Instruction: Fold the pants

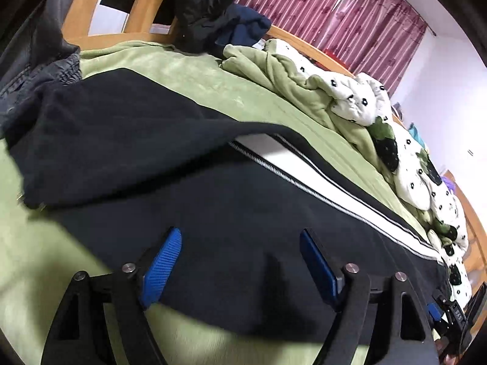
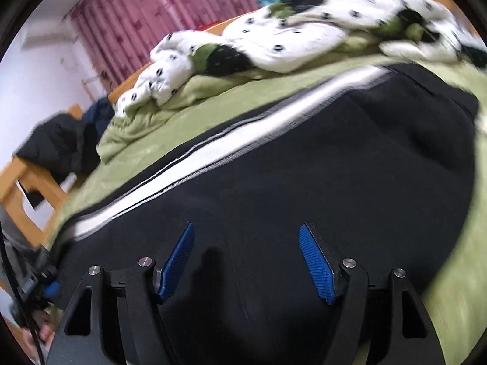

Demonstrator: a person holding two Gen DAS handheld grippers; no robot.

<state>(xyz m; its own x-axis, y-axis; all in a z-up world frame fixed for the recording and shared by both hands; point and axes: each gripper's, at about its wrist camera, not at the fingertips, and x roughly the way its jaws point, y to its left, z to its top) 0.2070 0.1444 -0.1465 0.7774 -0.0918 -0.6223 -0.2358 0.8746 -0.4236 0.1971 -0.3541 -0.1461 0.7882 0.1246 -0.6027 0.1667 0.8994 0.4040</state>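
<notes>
Black pants (image 1: 213,200) with a white side stripe (image 1: 304,170) lie spread on a green bed sheet (image 1: 182,70). One part of the black cloth is folded over at the left in the left wrist view. My left gripper (image 1: 240,237) hangs open just above the pants, its blue pads (image 1: 161,264) wide apart with nothing between them. In the right wrist view the same pants (image 2: 304,182) and stripe (image 2: 243,140) fill the middle. My right gripper (image 2: 246,234) is open over the black cloth, pads (image 2: 316,261) holding nothing.
A crumpled white and green patterned quilt (image 1: 365,100) lies along the far side of the bed. Dark clothes (image 1: 213,9) are heaped on the wooden bed frame (image 1: 91,9). A pink curtain (image 2: 137,15) hangs behind. The other gripper (image 1: 444,313) shows at the lower right.
</notes>
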